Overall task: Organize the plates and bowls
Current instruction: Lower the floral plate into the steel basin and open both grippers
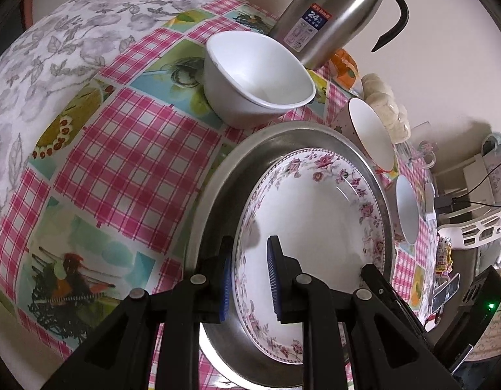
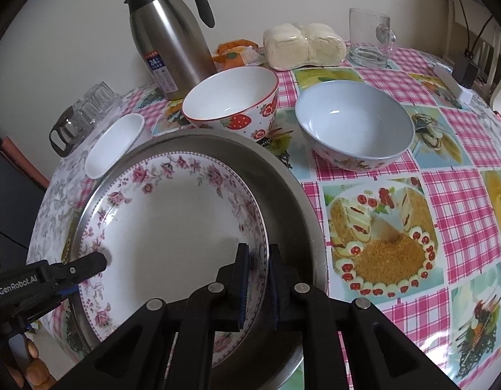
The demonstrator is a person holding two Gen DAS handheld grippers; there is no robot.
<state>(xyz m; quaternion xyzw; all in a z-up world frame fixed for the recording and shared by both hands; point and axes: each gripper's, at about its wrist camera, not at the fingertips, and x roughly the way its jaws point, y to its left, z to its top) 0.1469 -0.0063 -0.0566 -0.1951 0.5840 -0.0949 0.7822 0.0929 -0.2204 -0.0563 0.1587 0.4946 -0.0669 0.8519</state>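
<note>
A white plate with a pink floral rim (image 1: 315, 227) (image 2: 169, 227) rests inside a round steel pan (image 1: 282, 136) (image 2: 282, 175) on the checked tablecloth. My left gripper (image 1: 250, 240) is shut on the plate's left rim, which sits between the blue pads; its black tip also shows in the right wrist view (image 2: 94, 261). My right gripper (image 2: 257, 247) is shut on the opposite rim, and one of its fingers (image 1: 370, 269) shows in the left wrist view. Behind the pan stand a plain white bowl (image 1: 256, 78) (image 2: 115, 143), a strawberry bowl (image 2: 231, 100) (image 1: 370, 133) and a pale blue bowl (image 2: 354, 120) (image 1: 407, 211).
A steel thermos jug (image 2: 172, 39) (image 1: 334, 9) stands at the back by the wall. Beside it lie a bag of buns (image 2: 304, 45) and a glass mug (image 2: 370, 39). Glass tumblers (image 2: 94, 104) and a glass pot (image 2: 65, 130) stand at the table's far left.
</note>
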